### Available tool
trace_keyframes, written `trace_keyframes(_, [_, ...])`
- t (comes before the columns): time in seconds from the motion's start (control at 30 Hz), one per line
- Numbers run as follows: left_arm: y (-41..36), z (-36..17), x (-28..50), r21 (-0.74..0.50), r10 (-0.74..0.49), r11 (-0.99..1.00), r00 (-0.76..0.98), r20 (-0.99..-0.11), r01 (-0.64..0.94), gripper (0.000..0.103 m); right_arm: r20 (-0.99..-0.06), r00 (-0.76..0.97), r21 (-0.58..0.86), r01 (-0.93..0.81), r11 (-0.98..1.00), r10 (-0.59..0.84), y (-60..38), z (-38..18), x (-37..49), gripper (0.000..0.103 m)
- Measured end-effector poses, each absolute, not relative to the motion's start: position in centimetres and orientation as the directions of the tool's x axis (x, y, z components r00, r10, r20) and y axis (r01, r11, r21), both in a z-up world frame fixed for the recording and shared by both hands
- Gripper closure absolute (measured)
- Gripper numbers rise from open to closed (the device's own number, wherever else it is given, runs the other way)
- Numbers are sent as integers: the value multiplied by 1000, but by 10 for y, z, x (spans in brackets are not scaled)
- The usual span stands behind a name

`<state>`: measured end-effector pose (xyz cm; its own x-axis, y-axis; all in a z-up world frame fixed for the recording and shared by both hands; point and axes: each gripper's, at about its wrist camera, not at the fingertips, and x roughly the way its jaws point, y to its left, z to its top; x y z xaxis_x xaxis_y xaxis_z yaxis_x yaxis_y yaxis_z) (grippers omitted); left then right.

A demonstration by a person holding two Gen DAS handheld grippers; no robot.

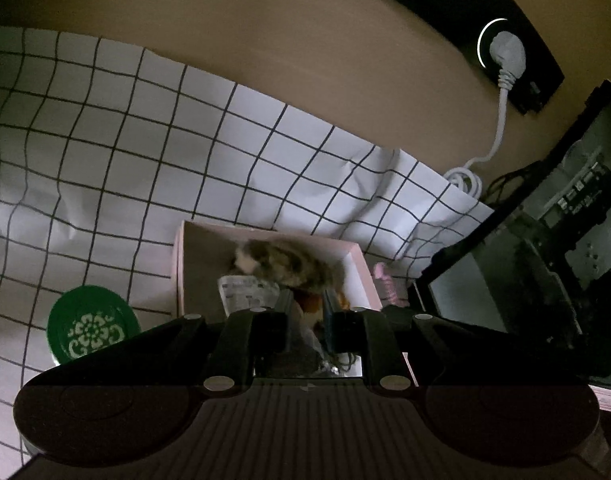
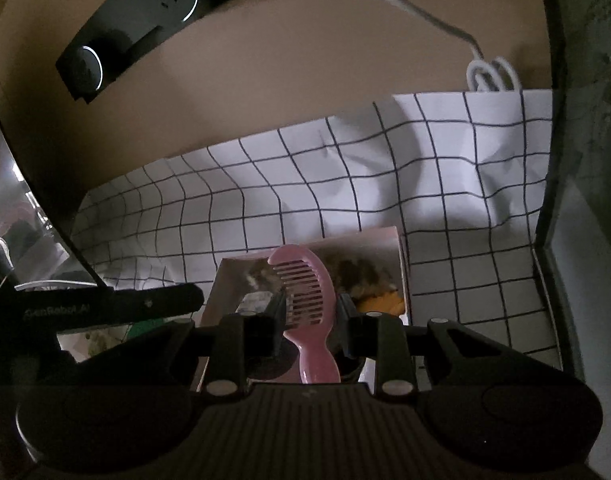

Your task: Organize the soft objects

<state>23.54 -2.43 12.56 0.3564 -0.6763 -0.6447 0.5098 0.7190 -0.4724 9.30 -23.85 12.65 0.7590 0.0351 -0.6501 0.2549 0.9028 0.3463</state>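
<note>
A furry brown and orange plush toy with a white tag hangs into an open pale pink box. My left gripper is shut on the toy's near end, just above the box. In the right wrist view, my right gripper is shut on a pink comb that stands upright between its fingers. Beyond the comb are the same box and the plush toy inside it. The left gripper's black body shows at the left. The comb also shows right of the box in the left wrist view.
A white cloth with a black grid covers the table and runs up the tan wall. A green patterned lid lies left of the box. A black power strip with a white plug and cable hangs above. A dark glass case stands at the right.
</note>
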Motion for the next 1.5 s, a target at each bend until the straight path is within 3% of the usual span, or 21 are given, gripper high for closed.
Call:
trace_keyframes(0.27, [0,122,219,-410,-651,740,414,-636,534,85,-690,724,325,276,905,27,-229,110,105,76])
trace_keyframes(0.4, [6,119,200,-284,-604,760,473,-641,585,85,-701,713,276,305,912,-26,-221,105,111,75])
trace_keyframes(0.5, [13,117,188,-186,-569,764,509,-646,619,85,-706,706,274,354,894,-64,-221,103,113,46])
trace_keyframes(0.77, [61,86,172,-203,-529,801,509,-679,563,85,-702,698,231,416,880,-146,-193,113,90,43])
trace_keyframes(0.97, [80,53,124,-81,-398,863,571,-718,499,84,-670,729,110,283,953,-139,-148,107,41,42])
trace_keyframes(1.03, [85,41,111,-83,-360,890,579,-731,448,83,-668,736,78,213,974,-108,-135,98,25,33])
trace_keyframes(1.23, [75,19,65,-10,-220,955,682,-698,297,79,-758,653,38,26,999,12,-120,43,13,33])
trace_keyframes(1.37, [66,15,41,-12,-184,971,721,-669,237,80,-752,658,-3,-67,998,42,-113,27,5,27])
trace_keyframes(1.5, [55,14,37,0,-138,983,735,-664,184,80,-742,668,6,-79,997,57,-117,23,7,9])
